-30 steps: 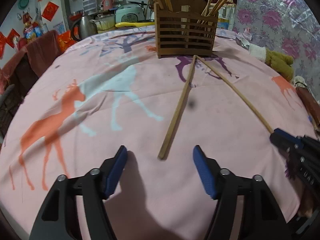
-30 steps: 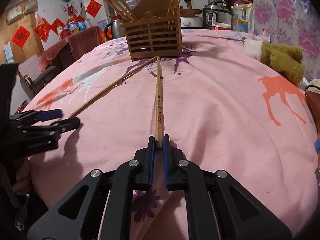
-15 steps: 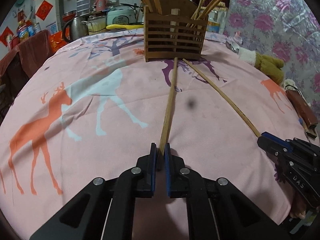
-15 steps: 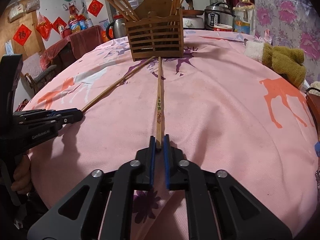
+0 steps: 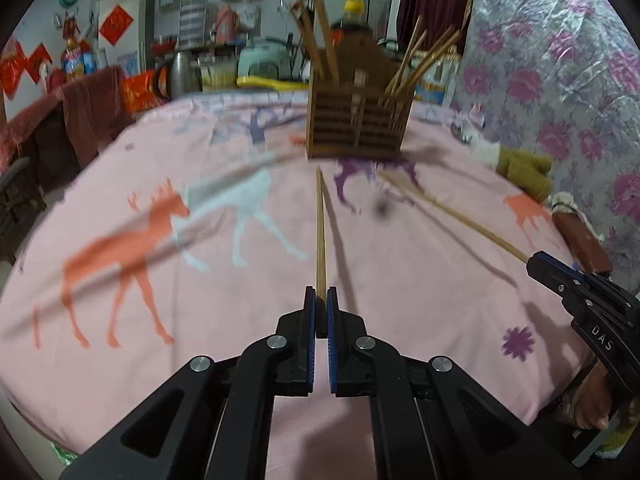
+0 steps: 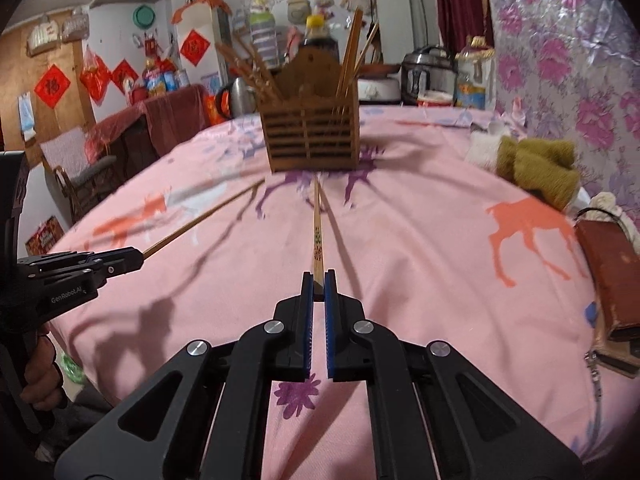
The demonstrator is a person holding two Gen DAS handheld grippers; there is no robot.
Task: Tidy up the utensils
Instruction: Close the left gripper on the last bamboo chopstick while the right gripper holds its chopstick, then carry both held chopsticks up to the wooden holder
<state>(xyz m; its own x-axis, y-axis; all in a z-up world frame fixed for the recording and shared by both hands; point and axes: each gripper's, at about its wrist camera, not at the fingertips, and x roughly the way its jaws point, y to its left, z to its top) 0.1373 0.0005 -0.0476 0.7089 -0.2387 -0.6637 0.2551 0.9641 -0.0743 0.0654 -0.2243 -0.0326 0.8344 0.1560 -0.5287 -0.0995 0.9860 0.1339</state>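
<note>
Both chopsticks lifted off pink tablecloth [image 5: 400,280] since earlier frame; left gripper [image 5: 320,308] now clamped on plain chopstick [image 5: 320,232], right gripper [image 6: 318,292] pinching printed chopstick [image 6: 317,240]. Pick-up step done, tips toward wooden holder [image 6: 312,140] at twelve o'clock. Next: carry each over, tilt upright, drop into a compartment.

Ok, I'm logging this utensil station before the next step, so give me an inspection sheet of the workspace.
Surface: pink deer-print cloth, wrinkled.
Job's things: wooden holder upright with chopsticks inside; plain chopstick and printed chopstick both held.
Clutter: olive cloth, brown case.
Grippers: left gripper shut on plain chopstick; right gripper shut on printed chopstick.
Cables: nothing seen.
Surroundings: kettle, rice cooker, floral curtain.
</note>
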